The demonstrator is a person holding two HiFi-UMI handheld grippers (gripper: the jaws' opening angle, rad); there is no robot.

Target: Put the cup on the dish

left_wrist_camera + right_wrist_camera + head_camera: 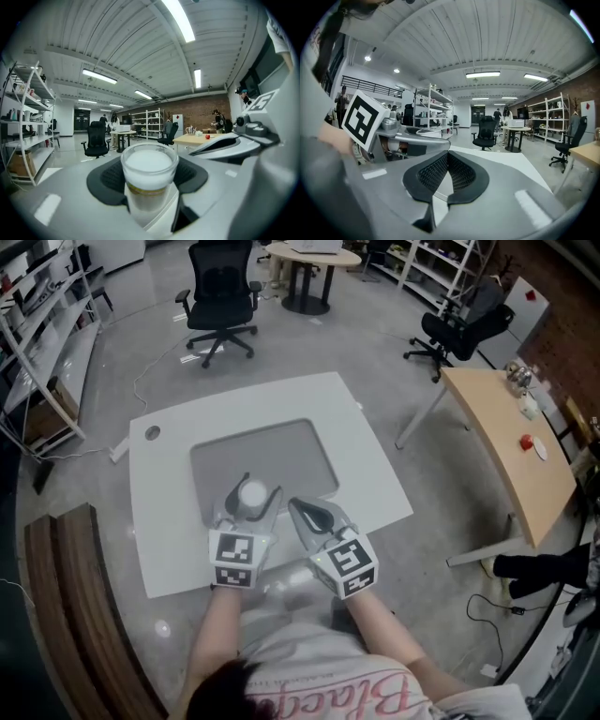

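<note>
Nearest the head camera are the person's hair, a pale printed shirt and two forearms reaching toward the far side. Beyond them lies a white surface [366, 456], set at an angle on the grey floor. A grey mat [281, 451] covers the middle of it. A black office chair [222, 292] stands well beyond the far edge, and a wooden table [502, 442] stands to the right.

The left gripper [255, 491] is at the mat's near edge, and its two dark pads are closed against the sides of the cup [150, 165]. This cup is clear and upright, with a whitish top and a yellowish band partway down its wall. Whether its base touches the mat cannot be told.

The right gripper [447, 161] is just to the right of the left one, also at the mat's near edge. Its pads meet at the tips, with nothing between them.

A small round fitting [152, 432] sits in the surface near its far left corner.
</note>
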